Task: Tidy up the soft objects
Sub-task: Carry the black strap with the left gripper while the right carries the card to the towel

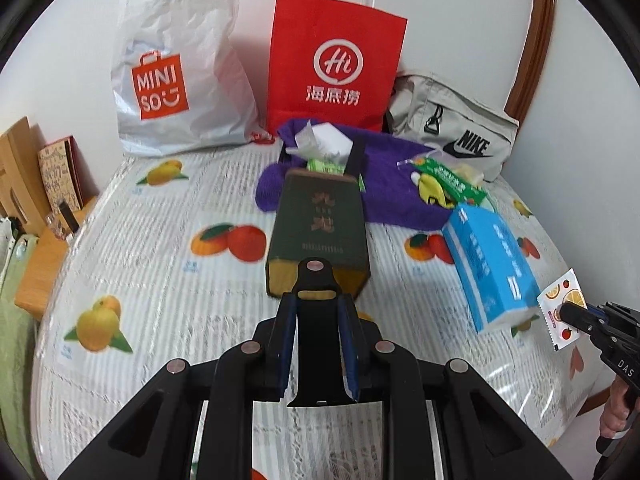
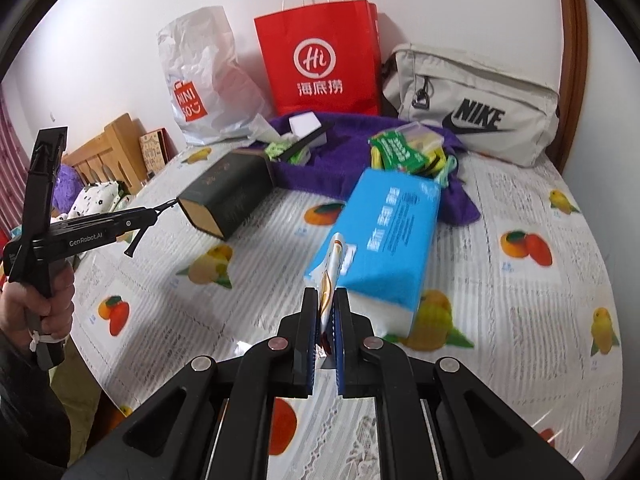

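Note:
A dark green box-shaped bag (image 1: 318, 224) lies on its side on the fruit-print tablecloth (image 1: 160, 248), with tissue packs poking out of its far end. My left gripper (image 1: 316, 300) is shut on a black strap at the bag's near end; in the right wrist view its tip (image 2: 162, 207) meets the bag's corner (image 2: 224, 196). My right gripper (image 2: 326, 294) is shut on a small fruit-print sachet (image 2: 332, 268), which also shows in the left wrist view (image 1: 560, 312). A blue tissue pack (image 2: 384, 232) lies just beyond it. Behind are a purple towel (image 2: 320, 172) and a green pack (image 2: 396, 150).
Along the back wall stand a white Miniso plastic bag (image 1: 172, 80), a red paper bag (image 1: 336, 68) and a beige Nike bag (image 1: 456, 136). Wooden furniture (image 2: 108, 152) and bedding sit past the table's left edge. A hand (image 2: 44, 304) grips the left tool's handle.

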A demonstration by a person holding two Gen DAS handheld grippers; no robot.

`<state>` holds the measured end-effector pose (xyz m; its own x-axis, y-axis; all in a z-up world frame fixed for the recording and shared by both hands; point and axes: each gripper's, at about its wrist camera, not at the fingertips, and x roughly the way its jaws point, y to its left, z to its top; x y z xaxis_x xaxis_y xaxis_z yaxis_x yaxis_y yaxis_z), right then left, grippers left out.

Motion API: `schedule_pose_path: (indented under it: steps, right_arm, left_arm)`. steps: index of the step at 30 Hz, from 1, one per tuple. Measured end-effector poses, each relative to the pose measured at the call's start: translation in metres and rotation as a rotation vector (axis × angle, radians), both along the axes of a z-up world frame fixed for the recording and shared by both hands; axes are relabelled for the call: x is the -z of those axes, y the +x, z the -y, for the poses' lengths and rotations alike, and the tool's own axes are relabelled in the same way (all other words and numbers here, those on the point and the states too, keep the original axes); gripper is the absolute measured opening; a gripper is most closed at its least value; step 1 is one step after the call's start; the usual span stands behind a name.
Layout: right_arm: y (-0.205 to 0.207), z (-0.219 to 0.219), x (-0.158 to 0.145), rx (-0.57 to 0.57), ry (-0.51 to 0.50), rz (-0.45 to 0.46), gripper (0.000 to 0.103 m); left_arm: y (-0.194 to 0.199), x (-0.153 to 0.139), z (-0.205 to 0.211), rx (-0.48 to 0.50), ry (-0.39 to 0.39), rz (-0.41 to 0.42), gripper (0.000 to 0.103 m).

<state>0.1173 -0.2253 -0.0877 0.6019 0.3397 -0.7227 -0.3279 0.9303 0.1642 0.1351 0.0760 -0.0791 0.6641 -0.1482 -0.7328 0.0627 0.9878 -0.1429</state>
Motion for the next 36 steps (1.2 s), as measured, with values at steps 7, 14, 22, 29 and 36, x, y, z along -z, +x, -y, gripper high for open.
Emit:
schedule_pose_path:
  steps: [7,14,22,29,36]
  right_arm:
    - [0.028,0.002,-0.011,-0.001,-0.008,0.017,0.008]
    - [0.064,0.001,-0.02,0.011,-0.01,0.026,0.008]
    - [0.104,-0.005,-0.028,0.016,-0.004,0.038,0.008]
    - [0.135,-0.01,-0.031,0.018,-0.009,0.042,0.008]
    - [0.164,-0.011,-0.031,0.028,-0.017,0.047,0.008]
  left_arm:
    - [0.025,-0.019,0.003,0.011,0.01,0.026,0.02]
    - [0.058,-0.032,0.006,0.003,0.021,0.032,0.02]
    - [0.097,-0.044,0.007,-0.004,0.029,0.041,0.02]
    - [0.128,-0.051,0.006,-0.006,0.036,0.046,0.02]
    - [0.156,-0.048,0.006,-0.005,0.03,0.035,0.02]
